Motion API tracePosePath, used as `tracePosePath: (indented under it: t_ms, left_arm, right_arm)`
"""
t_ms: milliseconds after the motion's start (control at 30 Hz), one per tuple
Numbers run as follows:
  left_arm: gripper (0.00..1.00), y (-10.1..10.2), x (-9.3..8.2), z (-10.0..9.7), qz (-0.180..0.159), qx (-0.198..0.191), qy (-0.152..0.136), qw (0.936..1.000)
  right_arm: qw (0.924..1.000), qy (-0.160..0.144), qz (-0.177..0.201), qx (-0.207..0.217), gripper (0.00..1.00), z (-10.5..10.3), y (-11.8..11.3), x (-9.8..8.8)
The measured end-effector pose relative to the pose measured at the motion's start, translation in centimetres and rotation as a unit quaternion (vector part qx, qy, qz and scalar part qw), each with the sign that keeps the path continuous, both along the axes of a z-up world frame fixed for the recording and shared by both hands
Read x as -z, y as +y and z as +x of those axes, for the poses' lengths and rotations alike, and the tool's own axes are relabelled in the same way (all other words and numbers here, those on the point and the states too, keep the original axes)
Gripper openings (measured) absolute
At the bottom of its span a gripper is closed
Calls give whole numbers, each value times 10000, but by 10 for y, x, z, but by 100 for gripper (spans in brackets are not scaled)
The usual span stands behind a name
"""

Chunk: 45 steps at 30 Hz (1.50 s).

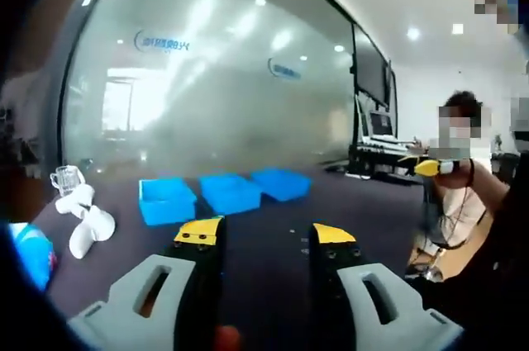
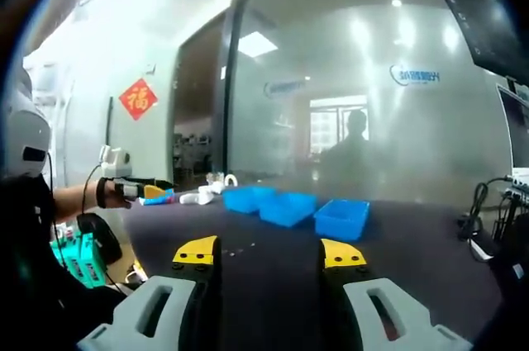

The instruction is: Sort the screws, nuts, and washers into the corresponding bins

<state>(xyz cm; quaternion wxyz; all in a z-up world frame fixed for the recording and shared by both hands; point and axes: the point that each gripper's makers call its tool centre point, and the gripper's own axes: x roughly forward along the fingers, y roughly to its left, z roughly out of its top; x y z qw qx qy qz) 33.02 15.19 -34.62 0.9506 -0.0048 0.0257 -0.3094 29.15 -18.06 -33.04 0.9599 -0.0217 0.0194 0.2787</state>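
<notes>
1. Left gripper [image 1: 266,235]: its two yellow-tipped jaws stand spread, with bare dark tabletop showing in the gap and nothing held between them.
2. Right gripper [image 2: 269,253]: same story here, jaws wide apart, nothing between the tips, poised above the dark table [image 2: 397,244].
3. Just past the left jaws, a few tiny pale specks [image 1: 296,244] lie loose on the table; they are too small to call as screws, nuts or washers.
4. The right gripper view catches similar specks [image 2: 235,252] on the table between its jaw tips and the bins.
5. Further out, three blue bins [image 1: 225,192] sit in a row on the table, close to one another, well clear of both grippers.
6. In the right gripper view the same blue bins [image 2: 288,207] line up across the middle of the table.
7. To the side of the bins in the left gripper view, white pipe fittings [image 1: 85,220] lie on the table, with a small clear cup [image 1: 67,177] behind them.
8. Behind everything runs a frosted glass wall [image 1: 223,78]; a red paper decoration [image 2: 138,98] hangs on the wall in the right gripper view.
</notes>
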Motion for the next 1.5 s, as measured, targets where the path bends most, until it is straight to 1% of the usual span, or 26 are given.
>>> tracePosePath:
  t_ms: [33, 67, 233, 333, 400, 467, 500, 600, 667, 767, 833, 867, 933, 1033, 1133, 1267, 1400, 1467, 1500]
  left_arm:
    - [39, 0, 2, -2, -13, 60, 52, 10000]
    - [39, 0, 3, -6, -138, 126, 161, 9997]
    - [39, 10, 3, -10, 27, 92, 130, 9999]
    - [39, 9, 3, -11, 121, 158, 177, 9996]
    - [40, 5, 4, -13, 175, 273, 225, 9992]
    - [40, -3, 6, -17, 130, 518, 338, 9980]
    - [40, -5, 6, -18, 94, 569, 353, 9977]
    - [40, -12, 10, -18, 248, 679, 381, 9967]
    - [40, -17, 10, -19, 273, 744, 399, 9961]
    - [40, -24, 10, -19, 221, 871, 482, 9948]
    - [40, -32, 11, -19, 78, 949, 578, 9938]
    - [40, -36, 13, -19, 109, 974, 599, 9934]
    - [40, -43, 18, -19, 325, 1020, 593, 9925]
    - [40, -54, 20, -14, 389, 1066, 673, 9913]
    - [40, -68, 22, -7, 529, 1134, 810, 9888]
    - [40, -83, 25, 4, 807, 1256, 965, 9841]
    - [40, -100, 27, 17, 995, 1416, 1216, 9774]
    - [40, -106, 30, 23, 1175, 1466, 1315, 9734]
    - [40, -111, 32, 27, 1315, 1514, 1367, 9701]
  right_arm:
    - [10000, 13, -9, -7, 42, 0, 0, 1]
    - [10000, 26, -23, -16, 42, 0, 1, 2]
    - [9999, 89, -106, -94, 43, -4, 4, 6]
    - [9997, 130, -153, -102, 43, -6, 3, 9]
    - [9996, 169, -170, -119, 43, -7, 3, 11]
    - [9995, 189, -206, -129, 43, -9, 3, 12]
    - [9994, 201, -226, -142, 43, -9, 3, 13]
    - [9993, 231, -260, -170, 43, -11, 3, 16]
    - [9991, 254, -275, -198, 43, -13, 3, 17]
    - [9990, 262, -290, -229, 43, -15, 3, 18]
    - [9990, 260, -268, -233, 43, -15, 4, 18]
    - [9991, 256, -268, -226, 43, -15, 3, 18]
    - [9991, 254, -261, -224, 43, -14, 3, 19]
    - [9989, 278, -280, -266, 43, -15, 5, 21]
    - [9986, 295, -294, -337, 43, -16, 8, 23]
    - [9982, 339, -303, -396, 43, -18, 10, 29]
    - [9978, 377, -346, -410, 44, -19, 11, 33]
    - [9975, 396, -401, -416, 44, -20, 11, 37]
    - [9973, 410, -438, -417, 44, -20, 11, 39]
